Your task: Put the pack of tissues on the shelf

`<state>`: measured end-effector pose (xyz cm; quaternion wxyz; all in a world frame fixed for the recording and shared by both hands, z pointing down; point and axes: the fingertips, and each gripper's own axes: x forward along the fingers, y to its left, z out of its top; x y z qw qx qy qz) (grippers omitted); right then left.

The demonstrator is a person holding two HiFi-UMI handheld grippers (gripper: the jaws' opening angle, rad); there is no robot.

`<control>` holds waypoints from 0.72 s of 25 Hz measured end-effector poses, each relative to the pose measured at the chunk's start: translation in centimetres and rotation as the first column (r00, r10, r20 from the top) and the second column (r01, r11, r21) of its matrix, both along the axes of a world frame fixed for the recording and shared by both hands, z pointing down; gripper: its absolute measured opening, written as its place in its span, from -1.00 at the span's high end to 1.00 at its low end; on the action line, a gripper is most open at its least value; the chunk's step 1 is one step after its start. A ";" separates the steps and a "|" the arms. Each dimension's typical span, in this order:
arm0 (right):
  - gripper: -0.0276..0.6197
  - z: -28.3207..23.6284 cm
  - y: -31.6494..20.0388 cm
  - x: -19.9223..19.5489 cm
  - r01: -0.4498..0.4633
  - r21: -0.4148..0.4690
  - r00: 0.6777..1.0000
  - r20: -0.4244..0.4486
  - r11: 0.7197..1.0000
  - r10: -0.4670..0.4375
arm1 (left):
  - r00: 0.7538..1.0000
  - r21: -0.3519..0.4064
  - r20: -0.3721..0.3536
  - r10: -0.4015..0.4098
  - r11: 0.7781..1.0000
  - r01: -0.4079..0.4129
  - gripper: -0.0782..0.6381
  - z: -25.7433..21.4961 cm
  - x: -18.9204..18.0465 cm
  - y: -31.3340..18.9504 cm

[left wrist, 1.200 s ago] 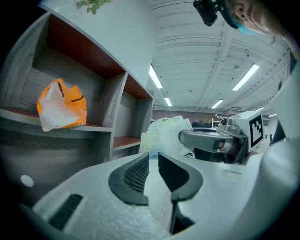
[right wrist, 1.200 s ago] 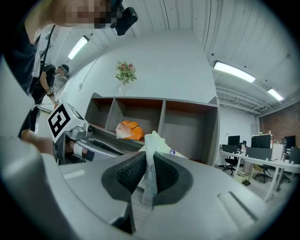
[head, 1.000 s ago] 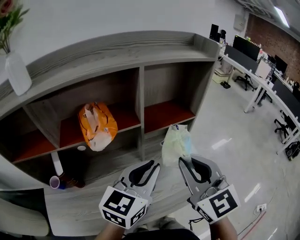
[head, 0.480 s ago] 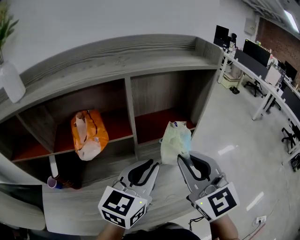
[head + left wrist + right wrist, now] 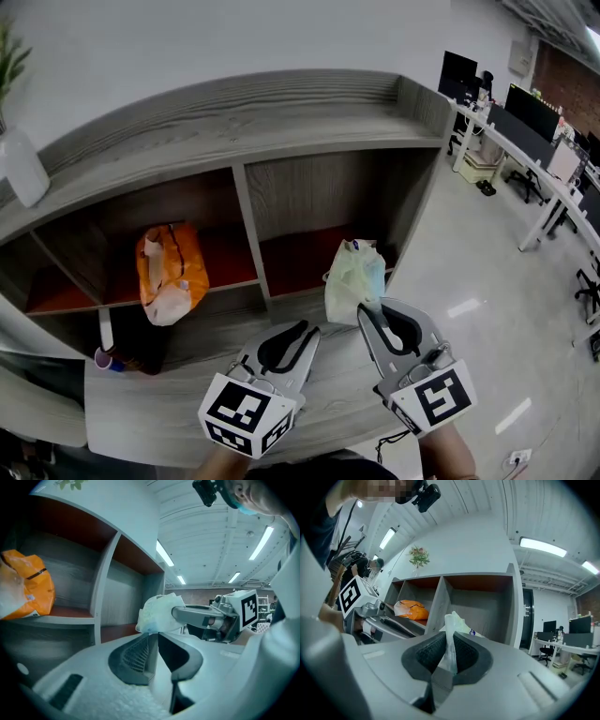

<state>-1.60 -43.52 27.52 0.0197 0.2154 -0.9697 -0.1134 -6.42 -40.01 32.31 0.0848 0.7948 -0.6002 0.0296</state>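
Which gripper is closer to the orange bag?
Left. The left gripper sits in front of the orange bag, to its right; the right gripper, shut on the tissues, is farther right still.

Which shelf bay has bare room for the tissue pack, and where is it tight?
Free: the right bay, bare between the centre divider and the end wall. The shelf top is also bare right of the vase. Crowded: the bay left of the divider, where the orange bag takes much of the floor.

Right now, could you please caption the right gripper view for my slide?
Right tongs pinch the pack of tissues, facing the wooden shelf.
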 end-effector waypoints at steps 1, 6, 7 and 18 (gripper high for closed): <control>0.79 0.1 -0.3 -0.1 0.006 0.000 1.000 0.000 1.000 -0.006 | 1.000 -0.002 0.001 -0.007 1.000 0.007 0.64 0.0 0.0 -0.2; 0.79 0.8 -1.8 -0.6 0.026 -0.002 1.000 -0.007 1.000 -0.026 | 0.999 -0.017 0.008 -0.037 0.999 0.037 0.64 0.5 -0.3 -0.9; 0.79 0.9 -2.2 -0.7 0.027 -0.005 1.000 -0.005 1.000 -0.027 | 0.999 -0.019 0.010 -0.041 0.999 0.041 0.63 0.5 -0.3 -1.0; 0.79 3.1 -6.2 -2.1 0.019 -0.025 0.999 -0.038 0.999 -0.020 | 0.996 -0.038 0.008 -0.087 0.995 0.087 0.63 1.2 -0.5 -2.1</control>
